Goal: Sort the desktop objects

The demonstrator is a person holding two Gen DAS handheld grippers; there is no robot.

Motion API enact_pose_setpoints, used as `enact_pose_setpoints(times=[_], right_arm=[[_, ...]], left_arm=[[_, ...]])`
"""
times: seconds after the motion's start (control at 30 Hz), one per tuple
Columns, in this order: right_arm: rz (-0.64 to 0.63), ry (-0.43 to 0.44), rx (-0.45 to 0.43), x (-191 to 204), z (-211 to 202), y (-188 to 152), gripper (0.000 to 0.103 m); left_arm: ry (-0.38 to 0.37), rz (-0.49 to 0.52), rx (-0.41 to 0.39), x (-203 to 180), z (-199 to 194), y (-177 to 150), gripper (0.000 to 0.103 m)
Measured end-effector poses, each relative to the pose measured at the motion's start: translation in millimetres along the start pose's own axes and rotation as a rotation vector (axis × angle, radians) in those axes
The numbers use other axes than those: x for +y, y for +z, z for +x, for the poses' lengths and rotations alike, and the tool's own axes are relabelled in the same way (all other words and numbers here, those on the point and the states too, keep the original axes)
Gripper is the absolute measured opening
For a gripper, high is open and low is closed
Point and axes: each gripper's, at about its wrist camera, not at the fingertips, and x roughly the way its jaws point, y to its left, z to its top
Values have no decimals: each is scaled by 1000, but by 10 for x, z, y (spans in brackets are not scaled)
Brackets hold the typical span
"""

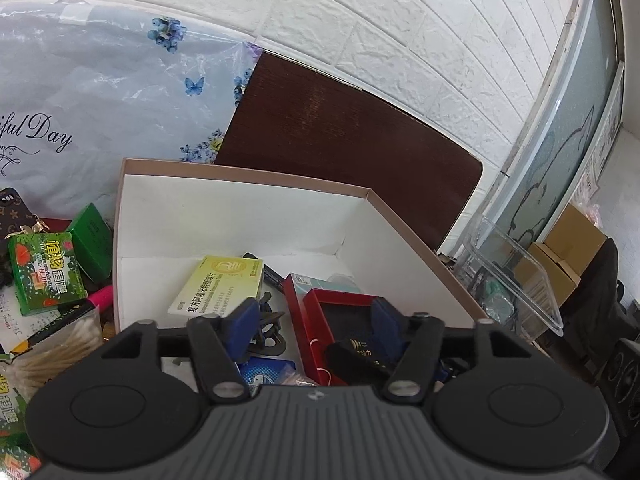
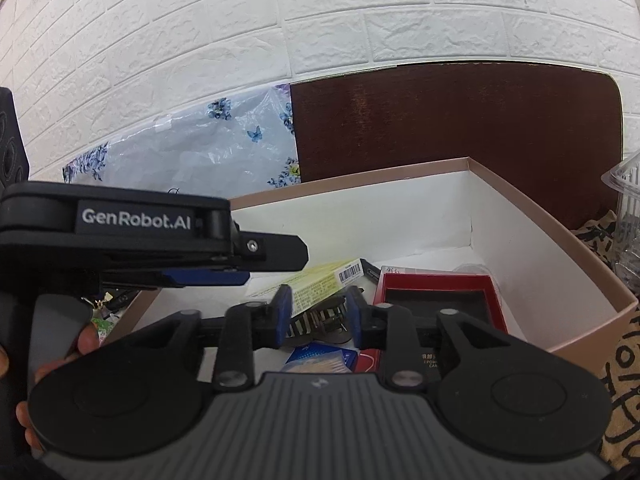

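The large cardboard box [image 1: 248,216] with white inner walls lies just ahead of both grippers and already holds several things, so I judge that the sorting is partly done. Inside it, ahead of the left gripper [image 1: 314,322], there is a red tray [image 1: 316,320] with a dark inlay on the right finger's side, a yellow medicine box [image 1: 218,286] beyond the left finger, a dark metal clip [image 1: 270,328] close beside the left finger, and a blue packet [image 1: 264,374] under the fingers.

The left gripper is opened wide and holds nothing; its blue pads touch no object. The right gripper [image 2: 320,316] is opened about halfway and is also empty, with the metal clip showing in the gap below its fingers, not pressed by them.

What is left: outside the box, to the left of the left fingers, there still wait a green carton [image 1: 46,272], another green box [image 1: 92,240], a pink marker [image 1: 100,298] and a bag of cotton swabs [image 1: 60,350]. Only the left wrist view shows these. It also shows a clear plastic container [image 1: 516,276] to the right of the box.

Only the right wrist view shows the left gripper from the side, hanging over the near left corner of the box, and the person's fingers [image 2: 86,340] around its handle.
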Motion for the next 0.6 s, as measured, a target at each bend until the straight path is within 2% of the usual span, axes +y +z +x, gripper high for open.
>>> enact_pose_setpoints(times=[0.03,0.1,0.17,0.27,0.37,0.6], right_arm=[[-6,-5,1,10,-2,-4,48],[-22,-18,-4,38,-23,-6,66],[-35,-29,-20,68,-62,-4,80],[-54,-43,-42,106,-127,16,86],[-62,-66,-42,138,-166,35,102],[-88,-129,-79,237,-370,37,101]], left_arm=[[-1,-6,-3,5,-16,1,82],[5,-10,-17,-3,-63,4,99],[24,-8,-32,-20,-112,12,103],[51,-14,-20,-37,-162,26,103],[63,-22,2,-45,-211,11,103],[99,-10,-28,-145,-478,-84,103]])
